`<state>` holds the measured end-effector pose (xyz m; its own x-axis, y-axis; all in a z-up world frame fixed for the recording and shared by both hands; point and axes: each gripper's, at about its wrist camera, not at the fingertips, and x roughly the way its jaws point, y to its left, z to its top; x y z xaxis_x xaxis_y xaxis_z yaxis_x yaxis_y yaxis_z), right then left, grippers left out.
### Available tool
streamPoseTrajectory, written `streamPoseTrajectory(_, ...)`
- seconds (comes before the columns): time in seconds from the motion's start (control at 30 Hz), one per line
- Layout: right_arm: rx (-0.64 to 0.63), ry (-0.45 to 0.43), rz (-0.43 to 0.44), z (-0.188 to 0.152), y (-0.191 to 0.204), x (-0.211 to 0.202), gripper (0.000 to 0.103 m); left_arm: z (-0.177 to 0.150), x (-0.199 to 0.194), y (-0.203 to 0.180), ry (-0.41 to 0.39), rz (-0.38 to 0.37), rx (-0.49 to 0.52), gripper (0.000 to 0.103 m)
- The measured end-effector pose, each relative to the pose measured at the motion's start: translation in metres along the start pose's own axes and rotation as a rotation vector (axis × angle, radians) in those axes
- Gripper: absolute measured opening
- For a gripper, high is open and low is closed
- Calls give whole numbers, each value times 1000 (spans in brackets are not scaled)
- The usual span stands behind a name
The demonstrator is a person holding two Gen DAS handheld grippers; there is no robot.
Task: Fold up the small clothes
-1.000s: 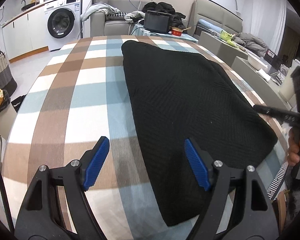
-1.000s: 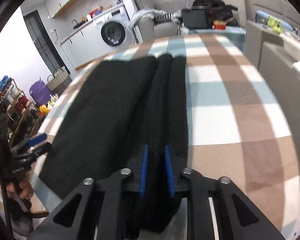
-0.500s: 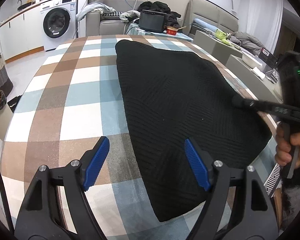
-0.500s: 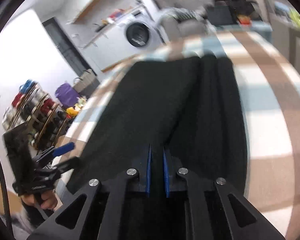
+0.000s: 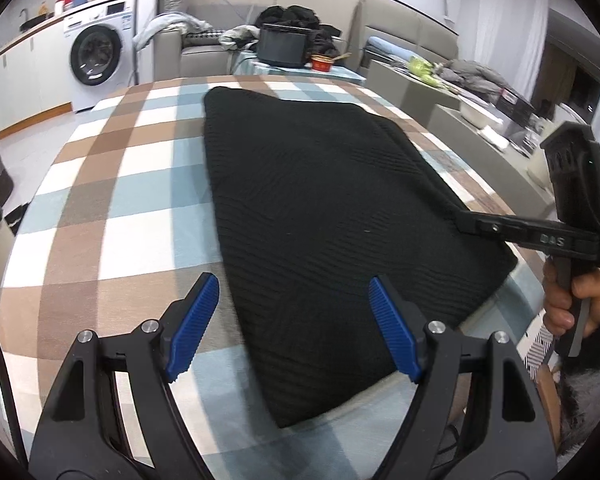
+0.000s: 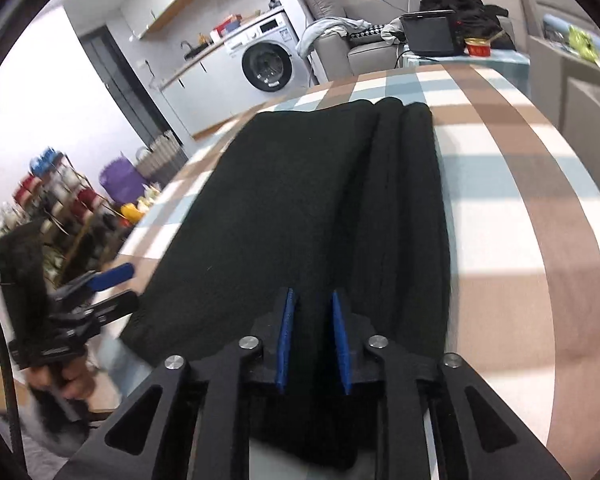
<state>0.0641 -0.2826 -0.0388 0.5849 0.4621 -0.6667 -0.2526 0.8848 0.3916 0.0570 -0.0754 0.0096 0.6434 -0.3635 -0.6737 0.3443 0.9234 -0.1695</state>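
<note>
**Two tools at the black garment, one letting go**

Left wrist view: the left tool (image 5: 294, 328) hangs with its blue pads wide apart and nothing between them, poised over the near corner of the black garment (image 5: 324, 208). That garment lies flat on the checked counter (image 5: 112, 200), already folded into a long slab running away from us. Over at the right edge, the right tool (image 5: 466, 222) reaches in at the garment's side, a hand (image 5: 580, 304) wrapped round its grip.

Right wrist view: the right tool (image 6: 312, 344) has its jaws opening, a narrow gap showing, dark cloth lying between the pads, which are not pressing on it. The black garment (image 6: 300, 208) shows stacked rolled edges along its right side. The left tool (image 6: 108, 284) waits off the left edge, blurred.

Risk from here, as I judge it: a pad could snag the knit while pulling away and drag those stacked layers out of line. And if the left tool bites only the top layer, the next fold comes up crooked.
</note>
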Motion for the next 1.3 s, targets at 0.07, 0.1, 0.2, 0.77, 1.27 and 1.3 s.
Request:
streamPoseTrajectory(0.07, -11, -5, 16, -8, 2, -6, 24, -2, 1, -7, 2, -10, 17, 75)
streamPoseTrajectory(0.1, -16, -9, 12, -9, 2, -6, 24, -3, 4, -12, 9, -21, 29, 75)
streamPoseTrajectory(0.2, -34, -10, -10, -3, 12, -2, 13, -6, 7, -22, 24, -22, 61, 75)
streamPoseTrajectory(0.77, -131, 82, -39, -29, 16, -11, 15, -1, 22, -49, 61, -47, 107, 75)
streamPoseTrajectory(1.27, 15, 1, -20, -5, -19, -4, 24, 10, 34, -59, 49, -63, 89, 80)
streamPoseTrajectory(1.3, 9, -9, -22, -5, -18, -2, 24, 12, 36, -61, 51, -69, 91, 80)
